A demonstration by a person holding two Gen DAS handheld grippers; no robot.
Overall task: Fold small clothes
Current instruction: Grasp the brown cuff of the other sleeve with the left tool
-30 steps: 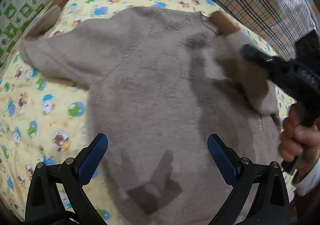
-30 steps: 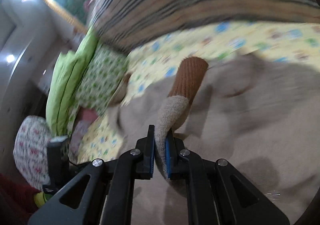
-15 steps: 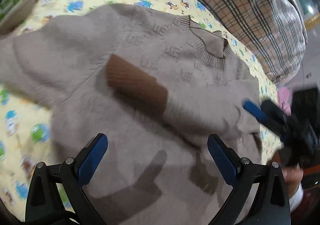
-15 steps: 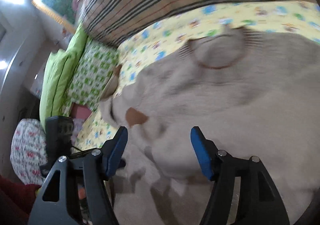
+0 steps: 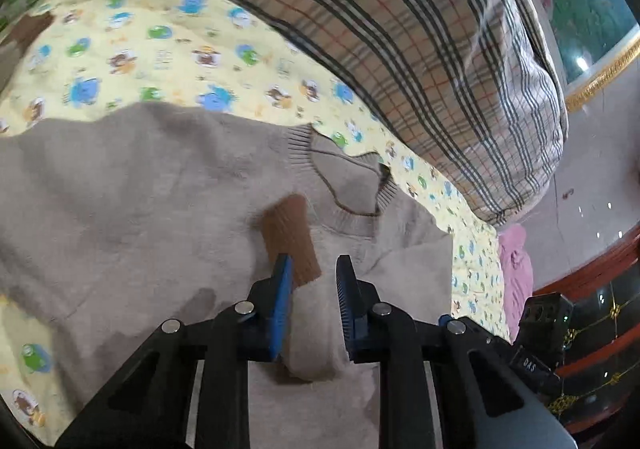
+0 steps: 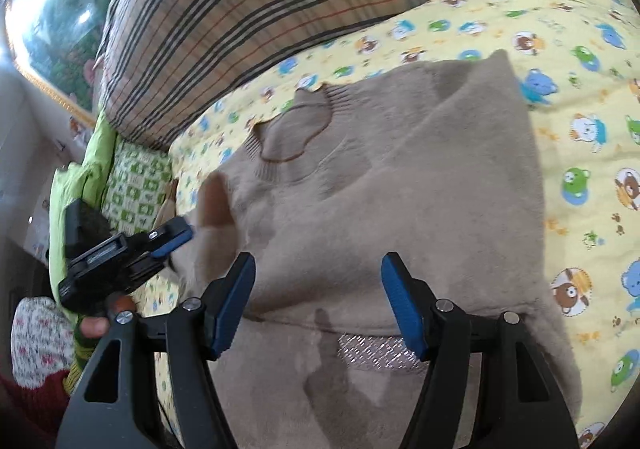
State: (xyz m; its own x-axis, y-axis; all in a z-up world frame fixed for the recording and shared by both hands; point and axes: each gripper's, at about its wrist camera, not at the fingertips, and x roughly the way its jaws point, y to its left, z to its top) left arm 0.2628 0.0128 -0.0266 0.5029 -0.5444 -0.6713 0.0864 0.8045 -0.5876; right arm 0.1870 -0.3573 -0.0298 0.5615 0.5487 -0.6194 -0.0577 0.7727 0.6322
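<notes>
A small beige knit sweater [image 5: 132, 185] lies on a yellow cartoon-print sheet, neck toward the plaid pillow. One sleeve with a brown cuff [image 5: 290, 235] is folded across its chest. My left gripper [image 5: 312, 285] is closed around that sleeve just below the cuff. In the right wrist view the sweater [image 6: 400, 185] fills the middle, and my right gripper [image 6: 318, 305] is open and empty over its lower body. The left gripper [image 6: 172, 239] shows there at the sweater's left edge, on the sleeve.
A large plaid pillow [image 5: 420, 49] lies along the far side of the sheet [image 5: 168, 61]. Green pillows [image 6: 132, 189] are at the left in the right wrist view. A pink cloth [image 5: 516, 269] lies at the bed's right edge, with dark red furniture beyond.
My right gripper let go of the sleeve and opened. My left gripper moved onto the folded sleeve and closed on it near the brown cuff.
</notes>
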